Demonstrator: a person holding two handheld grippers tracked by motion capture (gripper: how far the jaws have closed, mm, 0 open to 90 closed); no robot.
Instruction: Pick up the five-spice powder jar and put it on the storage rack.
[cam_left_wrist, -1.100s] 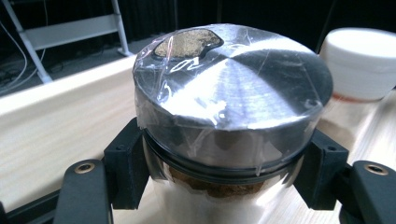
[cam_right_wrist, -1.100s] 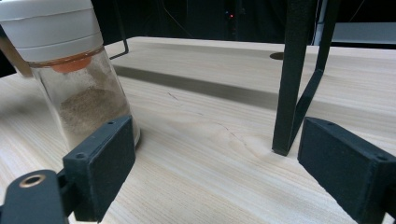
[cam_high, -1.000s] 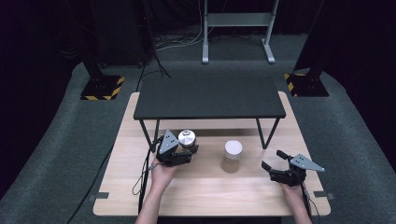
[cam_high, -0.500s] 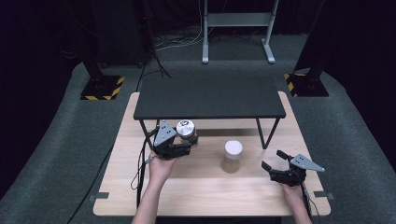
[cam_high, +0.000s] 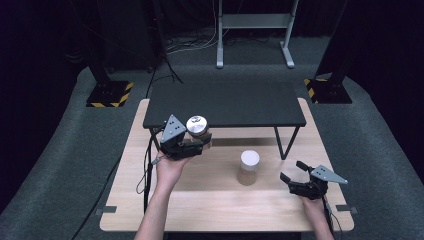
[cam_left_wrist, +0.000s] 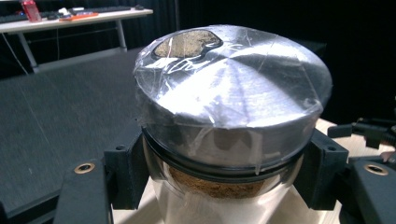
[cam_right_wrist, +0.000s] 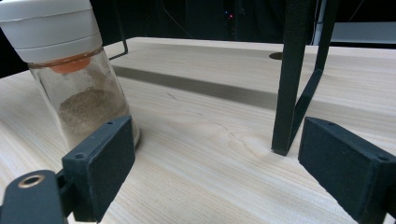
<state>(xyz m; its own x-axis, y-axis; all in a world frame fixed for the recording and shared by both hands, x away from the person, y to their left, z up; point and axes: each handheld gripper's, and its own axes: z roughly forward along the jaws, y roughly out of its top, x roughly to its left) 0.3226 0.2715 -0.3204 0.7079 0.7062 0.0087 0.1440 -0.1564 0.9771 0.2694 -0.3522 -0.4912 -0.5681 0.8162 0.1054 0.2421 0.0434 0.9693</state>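
A glass jar with a silver lid (cam_high: 198, 127) wrapped in clear film, brown powder inside, hangs in the air by the front left edge of the black shelf (cam_high: 225, 102). My left gripper (cam_high: 196, 145) is shut on it just under the lid; up close, the jar (cam_left_wrist: 229, 93) sits between both black jaws of the left gripper (cam_left_wrist: 219, 175). A second jar with a white lid (cam_high: 248, 167) stands on the wooden table (cam_high: 210, 200). My right gripper (cam_high: 292, 170) rests open near the front right, with that jar (cam_right_wrist: 70, 70) to the left of its jaws and nothing between them.
The black shelf stands on thin metal legs over the back half of the table; one leg (cam_right_wrist: 292, 74) lies just ahead of the right gripper (cam_right_wrist: 224, 163). A cable trails from the left gripper off the table's left side. Dark floor and stands surround the table.
My left gripper has lifted the silver-lidded jar off the table, up to about the level of the shelf top. The right gripper and the white-lidded jar have kept still.
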